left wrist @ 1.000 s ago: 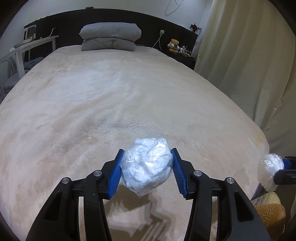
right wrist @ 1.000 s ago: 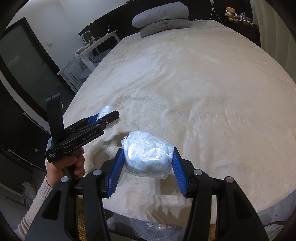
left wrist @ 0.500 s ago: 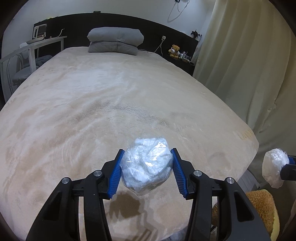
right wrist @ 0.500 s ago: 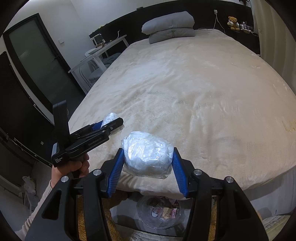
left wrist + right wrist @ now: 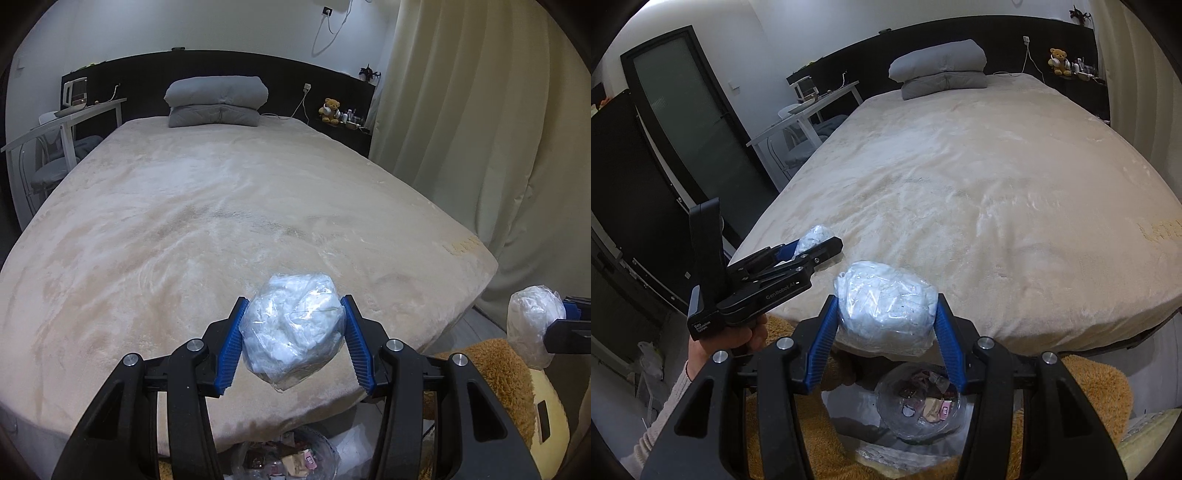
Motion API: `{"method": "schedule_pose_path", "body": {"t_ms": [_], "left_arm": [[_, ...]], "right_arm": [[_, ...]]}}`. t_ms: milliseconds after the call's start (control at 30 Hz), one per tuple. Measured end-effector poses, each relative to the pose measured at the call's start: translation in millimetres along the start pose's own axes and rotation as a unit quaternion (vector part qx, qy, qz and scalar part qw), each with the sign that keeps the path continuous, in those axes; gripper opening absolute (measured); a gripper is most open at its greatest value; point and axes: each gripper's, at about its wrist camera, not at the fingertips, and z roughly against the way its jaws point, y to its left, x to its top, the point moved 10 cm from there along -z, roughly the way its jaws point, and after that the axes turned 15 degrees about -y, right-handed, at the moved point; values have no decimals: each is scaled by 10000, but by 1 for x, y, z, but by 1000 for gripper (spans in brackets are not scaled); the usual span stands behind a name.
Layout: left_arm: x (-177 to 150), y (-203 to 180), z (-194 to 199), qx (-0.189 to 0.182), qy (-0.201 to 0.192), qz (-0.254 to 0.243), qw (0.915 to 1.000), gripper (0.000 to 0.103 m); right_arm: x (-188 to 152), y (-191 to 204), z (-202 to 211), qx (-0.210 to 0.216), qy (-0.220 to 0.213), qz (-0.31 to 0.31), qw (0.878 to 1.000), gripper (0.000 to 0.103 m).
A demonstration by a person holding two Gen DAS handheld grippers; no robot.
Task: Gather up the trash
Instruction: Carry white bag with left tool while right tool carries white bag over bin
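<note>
A: Both hands pulled back off the bed [image 5: 221, 229] over the last second. Earlier the two bundles hung over the blanket; now they hang past the foot edge.

B: Grip status?

A: Left tool [image 5: 291, 339] is pinching a crumpled plastic-wrapped wad [image 5: 293, 334] between its blue pads, same width as before. Right tool [image 5: 886, 321] is clamped on a second wad [image 5: 886, 301], also unchanged. Neither has slipped in the jaws.

B: Where's the bin?

A: A clear trash bag [image 5: 919, 410] on the floor just off the foot of the bed, already holding wrappers. A second ago the right camera only caught its rim at 6 o'clock; now it's fully visible, right under the right wad. In the left view it sits at 6 o'clock, half hidden behind the tool arms.

B: So the left one is off target?

A: Looks like it. From the right camera the left tool [image 5: 798, 258] is at 9 o'clock of the right one, with its wad over the bed's corner and not over the bag. The person's hand [image 5: 738, 336] is on its handle.

B: What does that mean?

A: The carry is nearly done. My read: the right can release almost where it is, and the left needs to shift in first. The bag mouth is narrow and soft, so two drops at once could miss.

B: Anything left on the bed?

A: No trash that I can see. Only stacked grey pillows [image 5: 216, 101] at 12 o'clock.
</note>
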Motion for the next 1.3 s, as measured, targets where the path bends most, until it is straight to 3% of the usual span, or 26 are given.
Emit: {"method": "schedule_pose_path", "body": {"t_ms": [400,667,933,1300], "left_arm": [[-12,-34,52,-109,-17,-246,9996,49],[-20,-47,70,-187,-42,-385,9991,49],[-41,-46,57,-251,226,-371,9987,49],[-115,-31,11,-349,1108,-68,9932,49]], "right_arm": [[-20,18,51,22,-286,36,9996,52],[-31,20,63,13,-281,98,9996,52],[-50,10,39,64,38,8,10000,52],[-99,-22,-30,-38,917,-366,9951,52]]}}
